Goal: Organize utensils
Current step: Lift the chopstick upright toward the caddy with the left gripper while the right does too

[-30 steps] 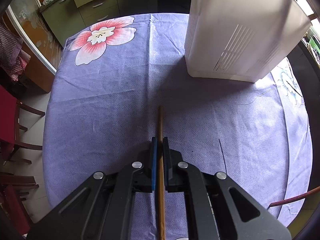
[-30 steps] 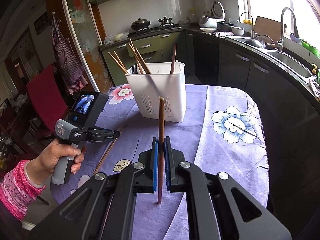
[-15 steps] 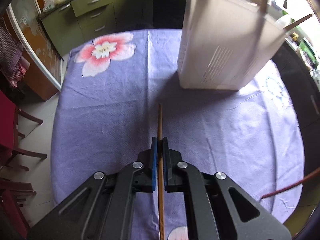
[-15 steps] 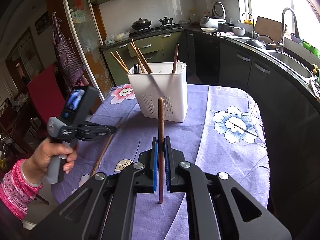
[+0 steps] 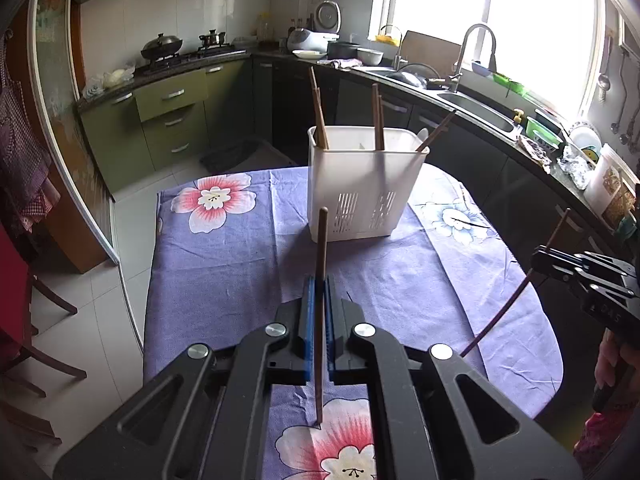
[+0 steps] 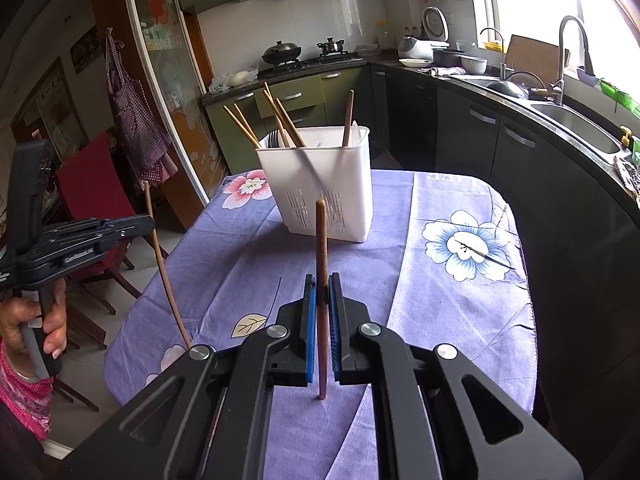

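nearest to us, our left gripper [image 5: 319, 292] has its blue pads pressed together on a thin brown chopstick [image 5: 320, 312], which stands upright through the jaws, its top above the fingers and its lower end hanging over the pink flower print at the near edge of the tablecloth [image 5: 224, 272]. our right gripper [image 6: 322, 292] is clamped the same way on a second chopstick [image 6: 321, 280], thicker-looking and reddish, also upright, its long axis running up and down and not along the table. both sticks are lifted off the cloth; neither touches it.

from the right view our left gripper sits out to the left, beyond the table's left edge. from the left view our right gripper sits out to the right, beyond the right edge. so we hold the two tools on either side of the table with the holder between and beyond them.

farther on, past the bare purple middle of the table, stands the white utensil holder [image 5: 360, 196], slotted low on its wall and open at the top. several chopsticks [image 6: 280, 120] already lean inside it, some toward the left corner, one upright at the right.

the holder lies straight ahead of both sets of fingers and higher than the stick tips need to clear. we judge neither hand clearly nearer. each stick is already vertical, so the coming move looks like a carry forward and over the rim, then a lowering in.
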The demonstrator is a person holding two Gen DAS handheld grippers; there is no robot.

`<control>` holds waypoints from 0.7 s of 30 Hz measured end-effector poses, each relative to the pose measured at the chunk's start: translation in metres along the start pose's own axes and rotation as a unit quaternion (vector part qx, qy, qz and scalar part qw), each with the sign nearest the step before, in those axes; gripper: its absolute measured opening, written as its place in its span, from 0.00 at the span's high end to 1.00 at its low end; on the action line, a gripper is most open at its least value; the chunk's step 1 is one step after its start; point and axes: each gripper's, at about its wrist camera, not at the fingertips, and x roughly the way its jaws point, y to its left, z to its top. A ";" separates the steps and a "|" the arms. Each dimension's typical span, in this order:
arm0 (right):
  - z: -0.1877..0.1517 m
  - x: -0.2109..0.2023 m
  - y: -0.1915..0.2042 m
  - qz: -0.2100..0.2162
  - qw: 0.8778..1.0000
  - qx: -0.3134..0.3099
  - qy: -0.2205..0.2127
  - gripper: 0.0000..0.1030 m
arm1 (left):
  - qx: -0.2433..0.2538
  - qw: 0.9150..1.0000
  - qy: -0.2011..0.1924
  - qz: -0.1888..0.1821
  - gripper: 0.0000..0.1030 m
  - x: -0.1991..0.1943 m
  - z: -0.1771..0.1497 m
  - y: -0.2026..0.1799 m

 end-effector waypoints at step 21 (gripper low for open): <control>0.007 -0.009 0.012 0.009 1.000 -0.023 -0.009 0.93 | 0.009 0.999 -0.031 -0.010 0.96 -0.016 0.001 -0.005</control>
